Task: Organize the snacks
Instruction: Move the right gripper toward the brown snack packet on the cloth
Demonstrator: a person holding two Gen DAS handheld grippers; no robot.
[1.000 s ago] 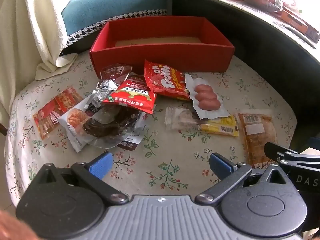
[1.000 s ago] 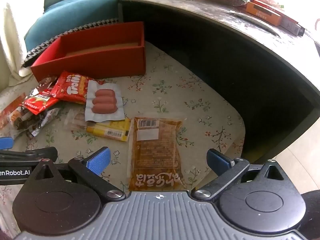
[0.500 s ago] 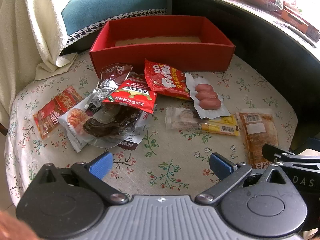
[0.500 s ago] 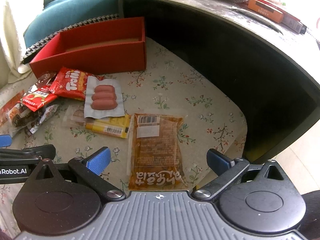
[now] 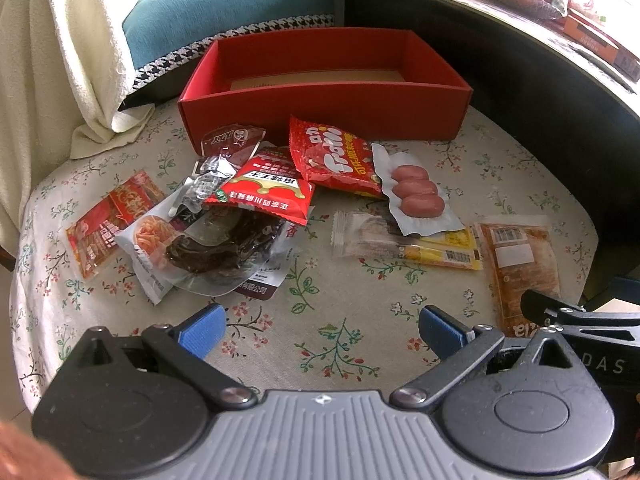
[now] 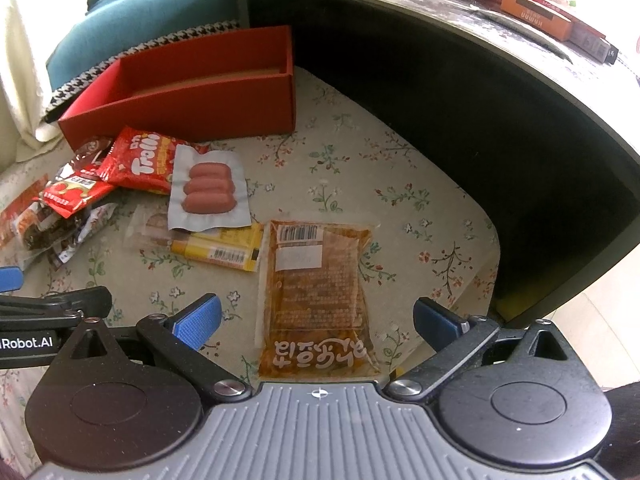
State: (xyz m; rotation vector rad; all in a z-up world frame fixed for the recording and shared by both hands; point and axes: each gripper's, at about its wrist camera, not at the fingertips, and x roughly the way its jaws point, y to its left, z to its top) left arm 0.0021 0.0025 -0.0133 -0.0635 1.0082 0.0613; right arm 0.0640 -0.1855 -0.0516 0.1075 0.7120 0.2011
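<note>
An empty red box (image 5: 328, 108) (image 6: 192, 96) stands at the back of a floral-cloth seat. Before it lie snack packs: a red Trolli bag (image 5: 336, 160) (image 6: 140, 160), a sausage pack (image 5: 416, 196) (image 6: 208, 192), a yellow bar pack (image 5: 420, 244) (image 6: 218, 250), a dark dried-meat pack (image 5: 224, 248) and red packets (image 5: 264, 196). An orange-brown Korean pack (image 6: 316, 288) (image 5: 520, 264) lies flat between my right gripper's open fingers. My right gripper (image 6: 316, 318) is open just above it. My left gripper (image 5: 320, 326) is open and empty over bare cloth.
A dark curved table (image 6: 460, 80) rises on the right, with fruit and boxes on top. A teal cushion (image 5: 224, 12) and a cream towel (image 5: 60, 60) lie behind and left. The seat edge drops off at the front right (image 6: 492, 280).
Both grippers have crept slightly forward and lower; the orange-brown pack now sits further in between the right fingers. Nothing has been grasped.
</note>
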